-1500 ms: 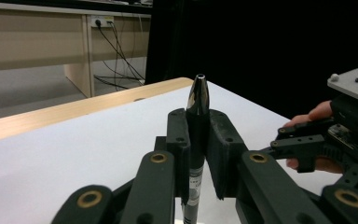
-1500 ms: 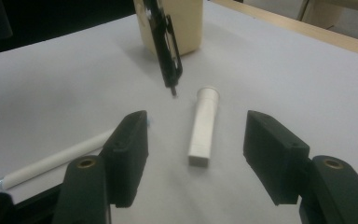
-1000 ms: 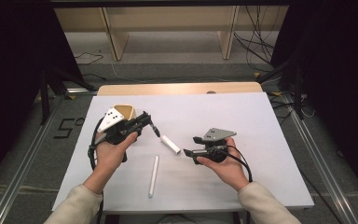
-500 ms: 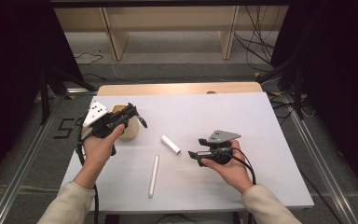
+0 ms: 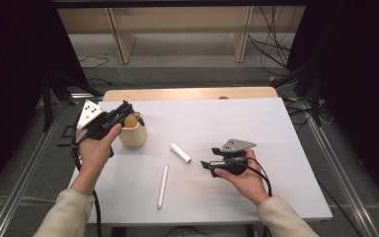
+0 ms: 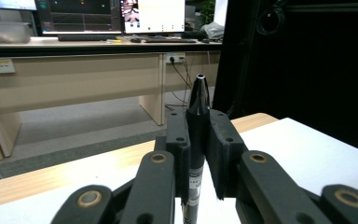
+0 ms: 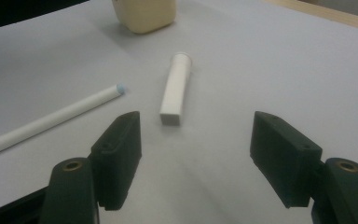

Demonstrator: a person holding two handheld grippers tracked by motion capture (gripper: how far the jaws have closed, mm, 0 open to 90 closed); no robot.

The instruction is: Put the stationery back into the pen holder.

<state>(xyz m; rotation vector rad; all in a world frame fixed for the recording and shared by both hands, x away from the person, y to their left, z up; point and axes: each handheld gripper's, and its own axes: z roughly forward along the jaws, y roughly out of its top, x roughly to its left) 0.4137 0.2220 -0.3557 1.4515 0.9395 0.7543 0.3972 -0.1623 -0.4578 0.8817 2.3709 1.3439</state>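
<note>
My left gripper (image 5: 127, 111) is shut on a black pen (image 6: 198, 116), which stands up between the pads in the left gripper view. In the high view that gripper hovers over the rim of a beige cup (image 5: 132, 134) at the table's left. A short white cap (image 5: 180, 152) lies mid-table, with a long white rod (image 5: 163, 186) nearer the front. My right gripper (image 5: 208, 167) stands open just right of the cap, low over the table. In the right gripper view, the cap (image 7: 175, 88) lies ahead of the spread jaws, the rod (image 7: 51, 120) to the left and the cup (image 7: 144, 14) beyond.
The white table (image 5: 276, 148) has bare room at the right and far side. A wooden strip (image 5: 187, 93) runs along its far edge. Cables trail from both grippers toward the front edge. Dark curtains flank the table.
My left hand has carried the black pen to the left and back, from near the cap to above the beige cup, which has come into sight. The right hand has stayed put.
</note>
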